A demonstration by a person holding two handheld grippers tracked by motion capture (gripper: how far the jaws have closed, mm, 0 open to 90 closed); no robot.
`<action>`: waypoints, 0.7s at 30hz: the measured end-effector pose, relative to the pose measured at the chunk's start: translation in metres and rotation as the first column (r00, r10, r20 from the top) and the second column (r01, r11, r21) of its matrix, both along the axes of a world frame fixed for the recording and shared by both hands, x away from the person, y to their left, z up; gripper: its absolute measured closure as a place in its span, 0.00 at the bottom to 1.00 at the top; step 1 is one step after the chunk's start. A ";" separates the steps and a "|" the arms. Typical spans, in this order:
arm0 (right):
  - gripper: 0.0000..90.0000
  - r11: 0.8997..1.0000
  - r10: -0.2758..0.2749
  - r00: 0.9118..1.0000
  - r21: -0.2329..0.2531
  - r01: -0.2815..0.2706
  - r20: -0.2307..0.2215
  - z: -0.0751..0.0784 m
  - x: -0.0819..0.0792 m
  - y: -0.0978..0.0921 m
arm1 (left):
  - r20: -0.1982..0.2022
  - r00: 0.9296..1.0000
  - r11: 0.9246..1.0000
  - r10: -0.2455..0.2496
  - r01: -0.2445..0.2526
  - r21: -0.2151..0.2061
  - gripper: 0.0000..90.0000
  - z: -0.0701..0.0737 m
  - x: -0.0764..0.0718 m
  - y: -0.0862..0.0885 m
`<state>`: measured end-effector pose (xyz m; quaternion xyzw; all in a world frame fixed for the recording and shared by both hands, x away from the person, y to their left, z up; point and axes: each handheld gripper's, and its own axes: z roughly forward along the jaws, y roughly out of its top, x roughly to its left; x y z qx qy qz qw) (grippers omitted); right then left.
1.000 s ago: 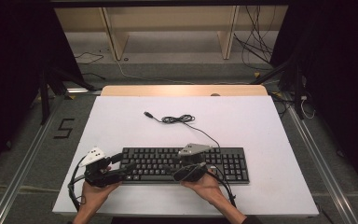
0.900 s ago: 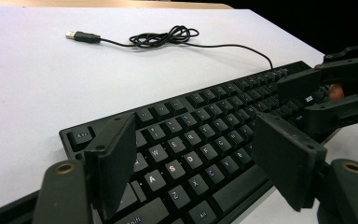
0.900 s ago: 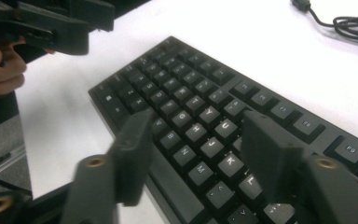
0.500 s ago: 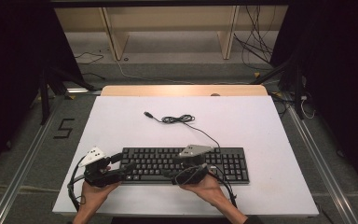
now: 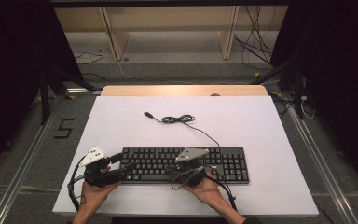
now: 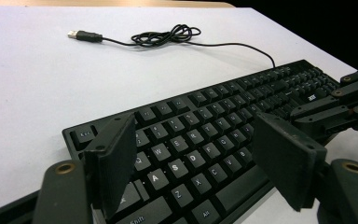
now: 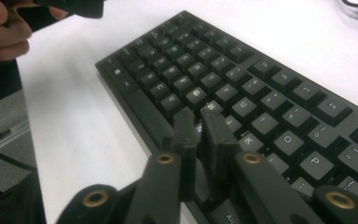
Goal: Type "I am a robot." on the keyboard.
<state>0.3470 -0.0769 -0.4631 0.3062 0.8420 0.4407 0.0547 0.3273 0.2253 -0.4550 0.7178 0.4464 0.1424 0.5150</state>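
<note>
A black keyboard [image 5: 186,163] lies near the front edge of the white table [image 5: 251,126]. Its cable runs back to a coil [image 5: 178,119] and a USB plug [image 5: 147,114], which lies loose. My left gripper [image 5: 123,167] stands open at the keyboard's left end; its jaws [image 6: 193,140] straddle the left-hand letter keys [image 6: 177,168] without touching them. My right gripper [image 5: 175,175] is shut with nothing held, and its tips [image 7: 196,114] sit on or just above the middle letter keys [image 7: 242,109]. The coil [image 6: 168,35] and plug [image 6: 81,35] lie beyond the keyboard.
The right gripper's arm [image 6: 345,102] reaches in over the keyboard's right half. A hand [image 7: 4,25] holding the left gripper is at the keyboard's far end. A wooden strip [image 5: 182,90] edges the table's far side. Bare white surface lies behind and to the right.
The right gripper has shifted slightly toward the keyboard's front rows. The left gripper and the keyboard have stayed put.
</note>
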 end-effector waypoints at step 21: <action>1.00 0.996 0.019 1.000 -0.086 -0.020 -0.012 -0.017 -0.002 0.009 | 0.004 1.000 1.000 -0.001 0.001 -0.009 0.33 0.000 0.000 0.000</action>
